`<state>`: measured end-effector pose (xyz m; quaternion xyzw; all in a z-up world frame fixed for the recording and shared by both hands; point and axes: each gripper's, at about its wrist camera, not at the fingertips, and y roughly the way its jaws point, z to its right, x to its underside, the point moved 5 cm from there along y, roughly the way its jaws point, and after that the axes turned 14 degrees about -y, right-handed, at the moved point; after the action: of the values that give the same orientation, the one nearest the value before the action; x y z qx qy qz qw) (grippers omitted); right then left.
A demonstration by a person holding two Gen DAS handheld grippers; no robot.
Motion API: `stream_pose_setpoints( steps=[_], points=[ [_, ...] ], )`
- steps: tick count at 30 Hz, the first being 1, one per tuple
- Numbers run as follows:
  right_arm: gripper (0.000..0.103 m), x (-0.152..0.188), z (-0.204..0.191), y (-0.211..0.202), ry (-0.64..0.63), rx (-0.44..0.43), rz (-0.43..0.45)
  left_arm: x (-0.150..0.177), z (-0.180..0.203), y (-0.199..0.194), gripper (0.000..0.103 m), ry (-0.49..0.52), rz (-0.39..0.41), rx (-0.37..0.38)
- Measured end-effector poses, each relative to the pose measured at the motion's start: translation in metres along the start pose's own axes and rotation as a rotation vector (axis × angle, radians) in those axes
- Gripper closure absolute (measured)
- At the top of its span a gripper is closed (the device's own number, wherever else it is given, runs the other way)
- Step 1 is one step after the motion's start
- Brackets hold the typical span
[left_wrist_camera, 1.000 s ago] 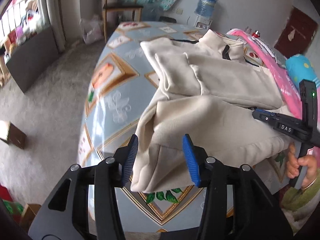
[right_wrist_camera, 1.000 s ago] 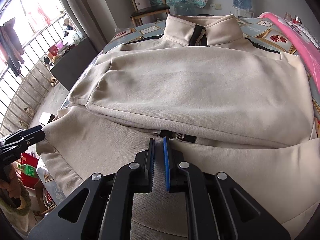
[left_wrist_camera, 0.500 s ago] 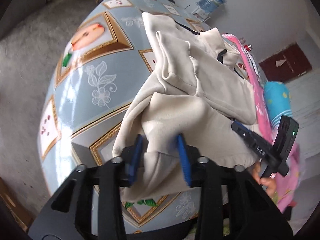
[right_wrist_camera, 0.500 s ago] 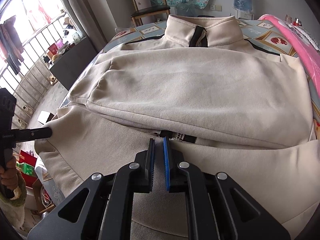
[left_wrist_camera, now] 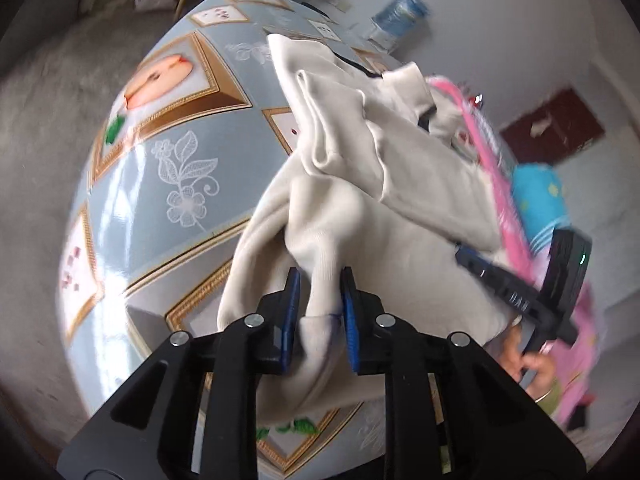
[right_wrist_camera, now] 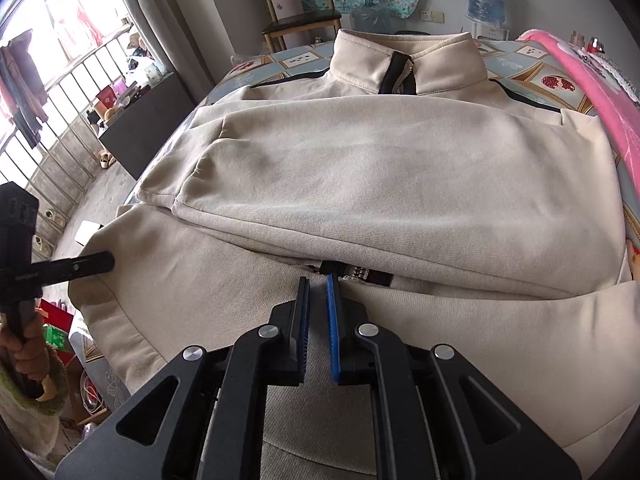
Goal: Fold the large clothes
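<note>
Through the left wrist camera we are looking down on a table [left_wrist_camera: 132,184] under a glossy blue-grey cloth with gold-framed fruit and flower prints, a grey floor beyond it. On it a cream zip-up sweatshirt [left_wrist_camera: 400,184] is lying, its near hem corner hanging over the edge. Our left gripper [left_wrist_camera: 319,294] is closing on that corner; a bunched ridge of fabric is standing between the blue pads, already touching both.

Through the right wrist camera we are facing a window with railings, a wooden chair [right_wrist_camera: 298,20] and a water bottle. The sweatshirt [right_wrist_camera: 400,176] is spreading across the table, sleeves folded over the chest. Our right gripper [right_wrist_camera: 318,300] is pressed together, apparently pinching the hem near the zip's lower end.

We are judging this the hem-gripping step; next calls for both hands lifting evenly and carrying the hem toward the collar.
</note>
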<state>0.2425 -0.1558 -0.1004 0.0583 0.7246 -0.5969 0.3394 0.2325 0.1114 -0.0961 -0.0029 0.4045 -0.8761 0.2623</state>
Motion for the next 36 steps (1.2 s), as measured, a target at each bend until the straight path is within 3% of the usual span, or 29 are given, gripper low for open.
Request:
stream_pose_setpoints(
  steps=[4, 7, 9, 12, 16, 20, 22, 24, 27, 28, 31, 32, 36],
  points=[
    [0.095, 0.000, -0.001, 0.000, -0.001, 0.002, 0.000, -0.005, 0.008, 0.002, 0.086, 0.008, 0.031, 0.002],
    [0.095, 0.001, -0.001, 0.000, -0.002, 0.005, -0.002, -0.003, 0.016, -0.017, 0.091, 0.049, 0.116, 0.010],
    [0.095, 0.001, -0.002, -0.001, 0.000, 0.005, 0.000, 0.000, 0.021, -0.027, 0.091, 0.089, 0.155, -0.018],
    [0.095, 0.001, -0.002, 0.000, -0.001, 0.001, 0.002, 0.006, 0.001, -0.015, 0.091, 0.068, 0.126, -0.126],
    [0.095, 0.001, -0.002, -0.001, -0.008, 0.003, -0.002, 0.003, -0.008, -0.019, 0.089, 0.050, 0.160, -0.133],
    [0.095, 0.001, -0.002, -0.001, -0.003, 0.001, 0.001, -0.007, -0.008, -0.044, 0.091, 0.049, 0.269, -0.197],
    [0.095, 0.001, -0.002, -0.001, -0.004, 0.000, 0.002, -0.012, 0.001, -0.055, 0.091, 0.067, 0.302, -0.186],
    [0.095, 0.001, -0.002, -0.001, -0.005, 0.002, 0.001, -0.012, 0.015, -0.058, 0.091, 0.100, 0.292, -0.148],
    [0.095, 0.001, -0.002, -0.001, 0.000, 0.003, 0.003, -0.003, 0.049, -0.033, 0.091, 0.174, 0.207, -0.074],
    [0.095, 0.001, -0.002, -0.001, 0.001, 0.003, 0.004, -0.001, 0.053, -0.024, 0.091, 0.182, 0.184, -0.080],
    [0.095, 0.001, -0.002, -0.001, 0.002, 0.000, 0.004, 0.001, 0.043, 0.010, 0.091, 0.159, 0.137, -0.171],
    [0.095, 0.001, -0.002, -0.001, 0.003, -0.002, 0.004, 0.000, 0.031, 0.016, 0.100, 0.141, 0.131, -0.237],
    [0.095, 0.002, -0.001, -0.001, 0.002, -0.009, 0.006, 0.001, 0.012, -0.009, 0.101, 0.117, 0.203, -0.317]
  ],
)
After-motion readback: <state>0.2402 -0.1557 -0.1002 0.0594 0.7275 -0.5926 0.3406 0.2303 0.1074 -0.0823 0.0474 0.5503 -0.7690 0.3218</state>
